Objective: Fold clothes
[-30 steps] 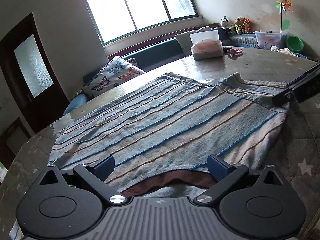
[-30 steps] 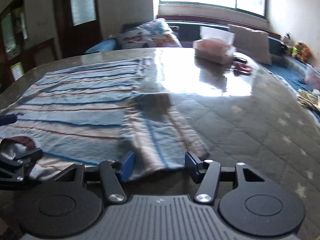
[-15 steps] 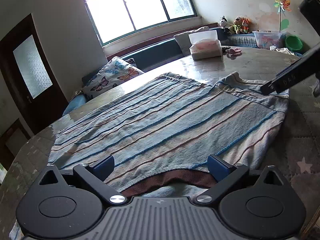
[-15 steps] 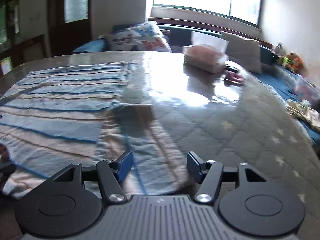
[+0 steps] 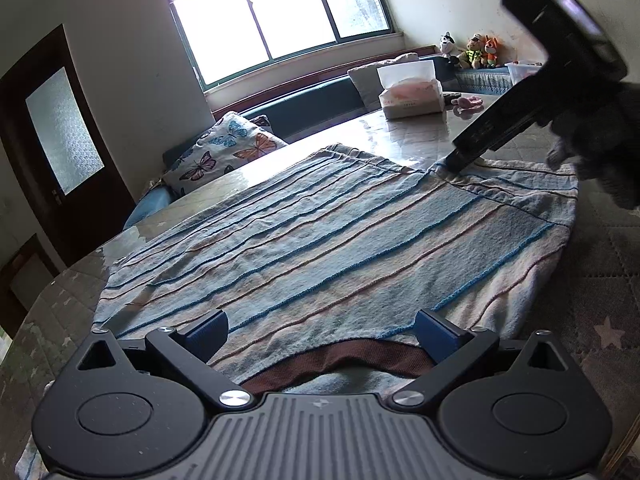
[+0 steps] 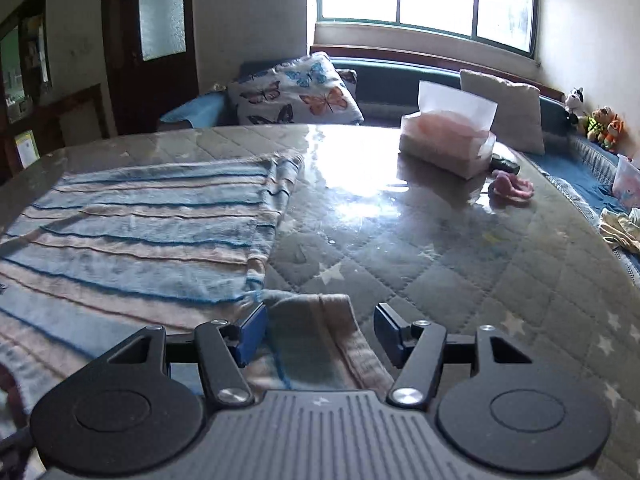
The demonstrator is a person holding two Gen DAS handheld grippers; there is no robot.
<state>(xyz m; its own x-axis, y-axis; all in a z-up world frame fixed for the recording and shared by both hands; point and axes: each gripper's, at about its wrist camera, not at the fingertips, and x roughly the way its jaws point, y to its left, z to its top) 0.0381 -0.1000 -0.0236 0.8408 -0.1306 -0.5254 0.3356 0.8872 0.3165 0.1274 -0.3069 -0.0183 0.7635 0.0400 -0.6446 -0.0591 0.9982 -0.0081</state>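
Left wrist view: the left tongs (image 5: 322, 330) stand spread wide over the brown collar (image 5: 344, 360) of the striped sweater (image 5: 320, 240), which lies flat on the desk (image 5: 404, 136), its body running away toward the window. The right tongs (image 5: 460, 158) dip to the far sleeve seam.

Right wrist view: the right tongs (image 6: 320, 330) are spread, a sleeve (image 6: 316, 344) lying between the pads, unpinched. The sweater's body lies to their left, so the right hand seems nearer for folding that sleeve inward.
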